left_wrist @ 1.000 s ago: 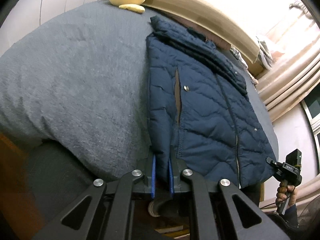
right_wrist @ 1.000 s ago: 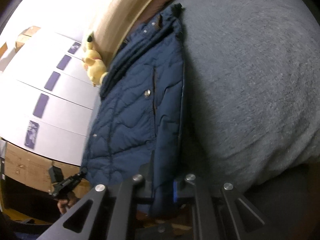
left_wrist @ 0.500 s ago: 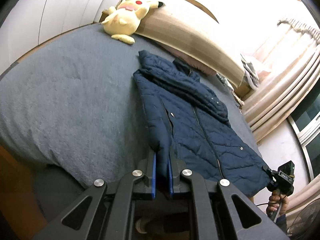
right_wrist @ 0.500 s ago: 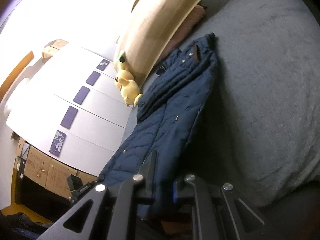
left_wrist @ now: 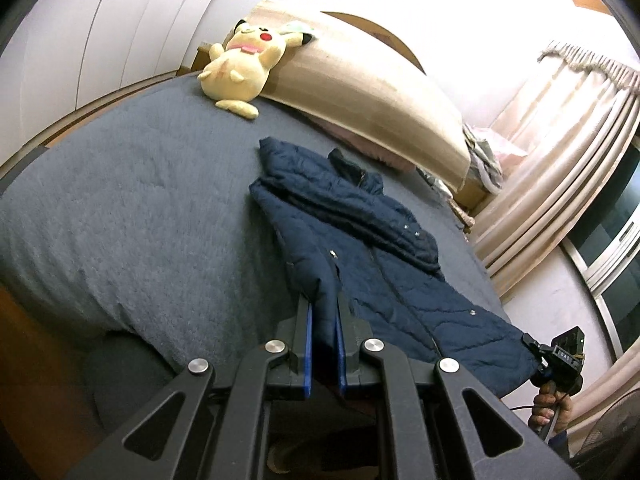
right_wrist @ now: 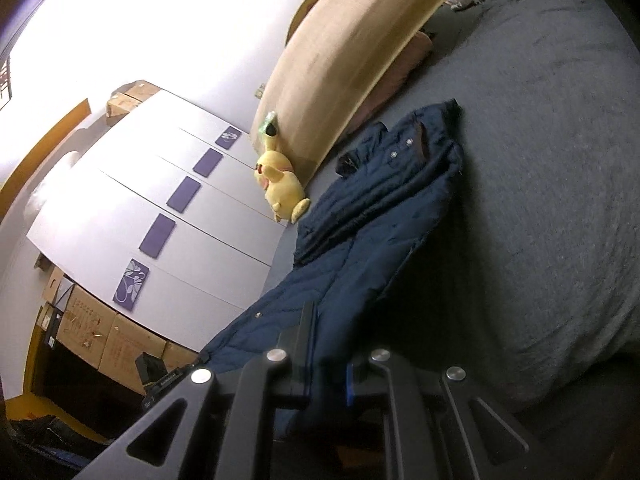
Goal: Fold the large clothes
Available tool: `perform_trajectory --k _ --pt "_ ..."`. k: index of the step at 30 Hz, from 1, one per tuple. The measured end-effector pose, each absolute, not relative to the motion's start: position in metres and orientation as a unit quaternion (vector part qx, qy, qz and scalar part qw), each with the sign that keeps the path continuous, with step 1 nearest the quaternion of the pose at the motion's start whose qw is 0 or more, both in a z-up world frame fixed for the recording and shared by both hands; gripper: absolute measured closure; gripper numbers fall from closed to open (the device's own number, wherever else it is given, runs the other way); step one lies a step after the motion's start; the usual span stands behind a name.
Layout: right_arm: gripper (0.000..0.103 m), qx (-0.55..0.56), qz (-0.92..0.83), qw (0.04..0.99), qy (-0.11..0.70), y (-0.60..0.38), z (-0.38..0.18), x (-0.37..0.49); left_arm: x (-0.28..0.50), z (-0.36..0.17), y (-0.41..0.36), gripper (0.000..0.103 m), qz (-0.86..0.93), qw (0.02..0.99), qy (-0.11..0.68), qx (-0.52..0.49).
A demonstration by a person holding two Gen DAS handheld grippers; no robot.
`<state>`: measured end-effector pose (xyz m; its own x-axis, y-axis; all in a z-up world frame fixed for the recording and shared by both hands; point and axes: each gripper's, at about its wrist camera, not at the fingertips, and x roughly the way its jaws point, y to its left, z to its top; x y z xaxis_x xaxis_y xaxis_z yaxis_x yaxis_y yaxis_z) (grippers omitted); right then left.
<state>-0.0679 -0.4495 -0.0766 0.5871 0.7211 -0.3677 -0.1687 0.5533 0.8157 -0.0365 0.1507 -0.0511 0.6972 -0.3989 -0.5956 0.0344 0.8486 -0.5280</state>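
On the far left, white closet doors (left_wrist: 100, 32) stand beside the bed. A yellow plush toy (left_wrist: 240, 68) sits at the top corner of the gray blanket (left_wrist: 132, 216), leaning on the tan headboard (left_wrist: 360, 84).

In the middle lies the big blue puffy jacket (left_wrist: 384, 256). Its collar end rests flat on the blanket near the headboard. Its bottom hem is lifted off the bed at the near edge.

My left tongs (left_wrist: 323, 344) are pinching the left corner of that hem. The blue pads are pressed onto the cloth from both sides. Farther right, my right tongs (left_wrist: 534, 350) are pinching the other corner of the hem, and my right hand (left_wrist: 550, 408) grips the handle below. The hem hangs stretched between the two tongs.

On the far right, cream curtains (left_wrist: 560, 168) hang beside a dark window (left_wrist: 604, 216).

From my right tongs' own camera, the jacket cloth fills the gap between the fingers (right_wrist: 308, 336), so they are shut tight on it. Cardboard boxes (right_wrist: 120, 340) sit under the closet doors there.
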Motion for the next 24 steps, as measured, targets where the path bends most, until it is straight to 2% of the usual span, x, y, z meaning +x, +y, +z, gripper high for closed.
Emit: perform_trajectory --k 24 --pt "0.092 0.415 0.286 0.808 0.305 -0.455 -0.052 -0.026 0.007 -0.027 0.143 0.093 -0.075 0.898 0.352 -0.252"
